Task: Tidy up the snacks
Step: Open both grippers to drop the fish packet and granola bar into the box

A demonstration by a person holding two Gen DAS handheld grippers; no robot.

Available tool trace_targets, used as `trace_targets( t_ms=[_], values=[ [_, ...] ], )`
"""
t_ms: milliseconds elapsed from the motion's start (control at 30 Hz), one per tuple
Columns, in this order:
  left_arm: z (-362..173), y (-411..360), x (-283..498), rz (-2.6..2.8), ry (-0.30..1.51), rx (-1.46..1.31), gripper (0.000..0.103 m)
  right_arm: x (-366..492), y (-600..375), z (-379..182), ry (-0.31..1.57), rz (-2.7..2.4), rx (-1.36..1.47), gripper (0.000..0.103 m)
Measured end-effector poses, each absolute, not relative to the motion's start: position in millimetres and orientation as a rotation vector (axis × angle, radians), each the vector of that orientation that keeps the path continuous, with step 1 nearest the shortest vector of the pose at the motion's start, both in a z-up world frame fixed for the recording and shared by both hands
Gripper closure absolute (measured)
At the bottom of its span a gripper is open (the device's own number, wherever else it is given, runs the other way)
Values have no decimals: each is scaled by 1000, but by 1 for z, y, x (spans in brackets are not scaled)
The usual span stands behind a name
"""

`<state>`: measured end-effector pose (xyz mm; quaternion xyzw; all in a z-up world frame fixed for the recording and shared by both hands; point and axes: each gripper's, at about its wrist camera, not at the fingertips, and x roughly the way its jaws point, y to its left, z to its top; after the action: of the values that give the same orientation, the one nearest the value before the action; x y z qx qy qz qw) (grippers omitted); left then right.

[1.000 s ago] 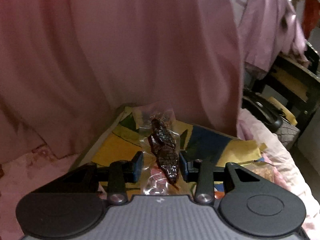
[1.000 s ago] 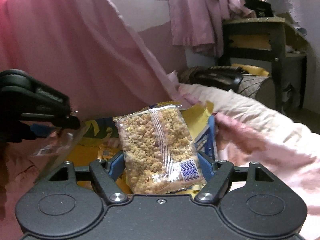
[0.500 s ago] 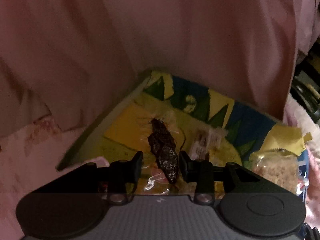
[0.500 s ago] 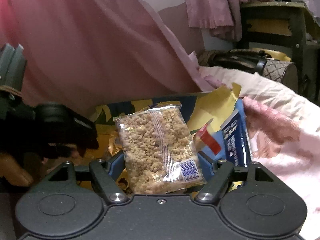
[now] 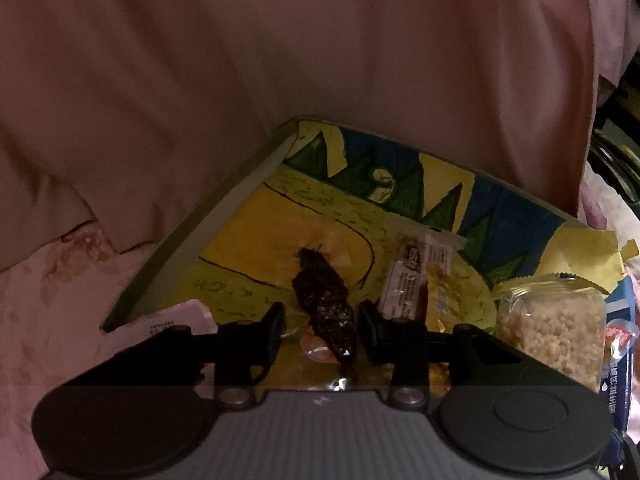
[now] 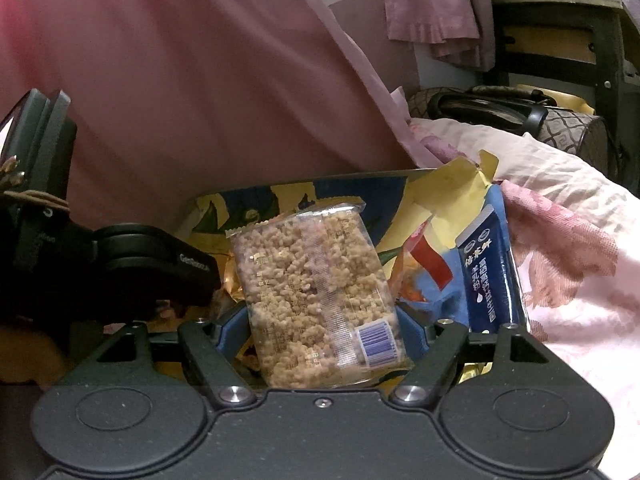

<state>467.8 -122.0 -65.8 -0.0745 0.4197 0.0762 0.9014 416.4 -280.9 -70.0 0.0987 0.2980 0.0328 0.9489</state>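
A pink curtain (image 5: 280,60) hangs behind a shallow box (image 5: 188,240) lined with yellow, green and blue drawn paper, set on floral bedding (image 6: 560,272). The box is where the snacks are being gathered.

Right gripper (image 6: 320,320) — jaws set wide, pressed on either side of a clear puffed-grain packet (image 6: 312,292), which it holds upright over the right part of the box, beside a blue carton (image 6: 486,276).

Left gripper (image 5: 320,320) — jaws narrow and opening around a dark dried-meat snack in a clear pouch (image 5: 324,300), held low over the box floor; the snack lies between the fingertips, and contact with the pads is hard to judge in the dim view.

Risks, judged from this position: the slick pouch may cling to one pad as the jaws part and be dragged out of place when the hand lifts; the tall grain packet, gripped low, could tip onto the carton or the small wrapped bar (image 5: 416,280) once let go; the two tools work close together and could knock each other.

Count: one box, one carton, one grain packet, one meat snack, one wrapped bar, one white sachet (image 5: 172,320) at the box's near left corner — other wrappers are too dim to count.
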Motion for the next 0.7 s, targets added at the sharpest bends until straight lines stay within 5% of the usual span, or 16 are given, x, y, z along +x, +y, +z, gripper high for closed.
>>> trace_targets(
  t_ms=[500, 700],
  values=[
    [-62, -121, 461, 175, 873, -143, 50, 411, -278, -64, 580, 53, 159, 14],
    [-46, -118, 448, 190, 831, -132, 27, 403, -279, -53, 549, 58, 152, 7]
  ],
)
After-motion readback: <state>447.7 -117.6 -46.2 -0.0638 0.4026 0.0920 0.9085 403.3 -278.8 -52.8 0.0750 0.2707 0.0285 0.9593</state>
